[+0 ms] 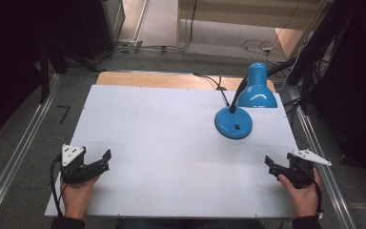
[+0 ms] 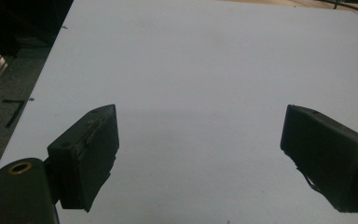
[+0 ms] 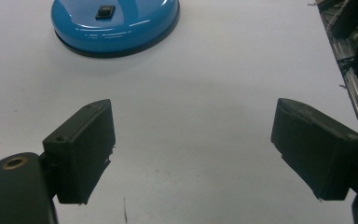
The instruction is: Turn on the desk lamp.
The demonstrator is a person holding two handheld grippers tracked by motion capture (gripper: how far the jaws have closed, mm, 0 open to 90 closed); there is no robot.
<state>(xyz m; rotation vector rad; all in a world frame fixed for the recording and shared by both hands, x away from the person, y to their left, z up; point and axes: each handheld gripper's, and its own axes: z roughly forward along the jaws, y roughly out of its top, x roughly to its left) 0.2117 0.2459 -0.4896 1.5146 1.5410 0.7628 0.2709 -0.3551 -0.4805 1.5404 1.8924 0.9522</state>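
Jaws wide apart on both sides, nothing between them. The right gripper (image 3: 193, 149) hovers low over the near right corner of the white table (image 1: 162, 133), held in the person's right hand (image 1: 304, 195), and its own view looks straight ahead at the round blue base of the lamp (image 3: 115, 23), black switch (image 3: 106, 11) on top. The left gripper (image 2: 200, 154) sits at the near left edge, cradled in the left hand (image 1: 76, 193), facing bare white surface.

From the high view, the blue desk lamp (image 1: 240, 112) stands on the far right part of the table, base flat, black neck curving up to a shade (image 1: 257, 88) that points down and away. It is well apart from both grippers, the right one being the nearer.

By my reading this is the approach, with no contact made. The next move looks to belong to the right gripper: travel forward and a little left to the base, then come down with one jaw tip on that small switch, or close gently around the neck. The smooth, glossy base could slide if pushed sideways.
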